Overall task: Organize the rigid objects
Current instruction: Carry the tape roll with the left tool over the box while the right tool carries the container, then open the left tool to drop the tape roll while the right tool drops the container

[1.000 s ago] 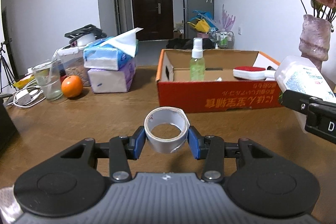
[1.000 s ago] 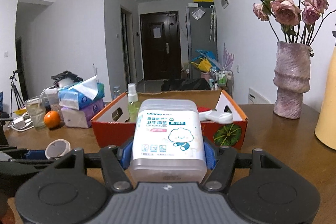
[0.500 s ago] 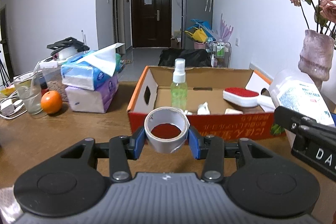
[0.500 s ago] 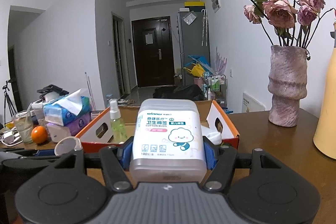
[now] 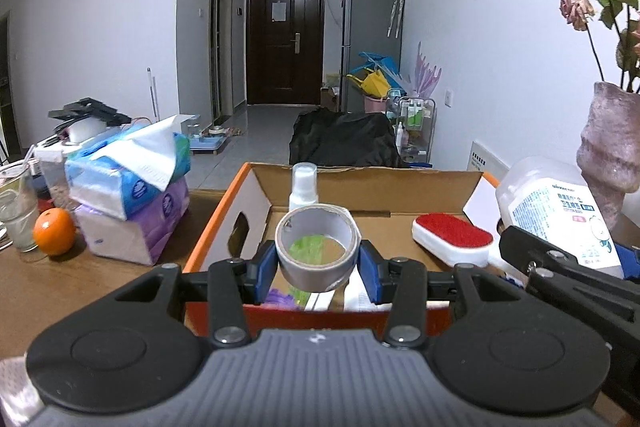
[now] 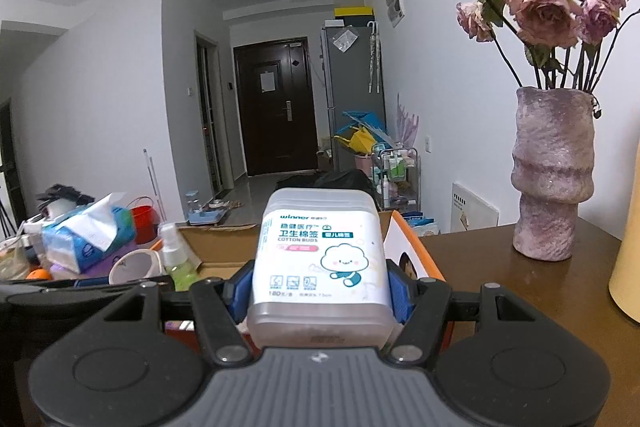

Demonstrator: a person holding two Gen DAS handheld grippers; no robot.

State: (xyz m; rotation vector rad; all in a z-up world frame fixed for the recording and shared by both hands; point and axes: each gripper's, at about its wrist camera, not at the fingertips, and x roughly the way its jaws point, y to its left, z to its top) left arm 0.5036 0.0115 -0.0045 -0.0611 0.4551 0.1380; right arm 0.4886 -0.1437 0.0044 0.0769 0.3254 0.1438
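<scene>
My left gripper [image 5: 318,269] is shut on a grey tape roll [image 5: 318,247], held above the near wall of an orange cardboard box [image 5: 208,251]. Inside the box stand a green spray bottle [image 5: 303,183] and a red-topped white brush [image 5: 452,239]. My right gripper [image 6: 318,287] is shut on a translucent cotton-bud box [image 6: 320,259] with a cloud label. That cotton-bud box [image 5: 552,211] also shows at the right of the left wrist view, over the cardboard box's right end. In the right wrist view the tape roll [image 6: 134,267] and spray bottle [image 6: 176,259] appear at the left.
Stacked tissue packs [image 5: 128,187], an orange [image 5: 54,237] and a glass [image 5: 16,219] sit on the brown table [image 5: 80,291] left of the box. A pink vase of dried roses [image 6: 552,171] and a yellow object [image 6: 628,267] stand at the right.
Both grippers have moved forward with their loads, from over the bare table to above the cardboard box. The box now looks closer and its inside is visible.
</scene>
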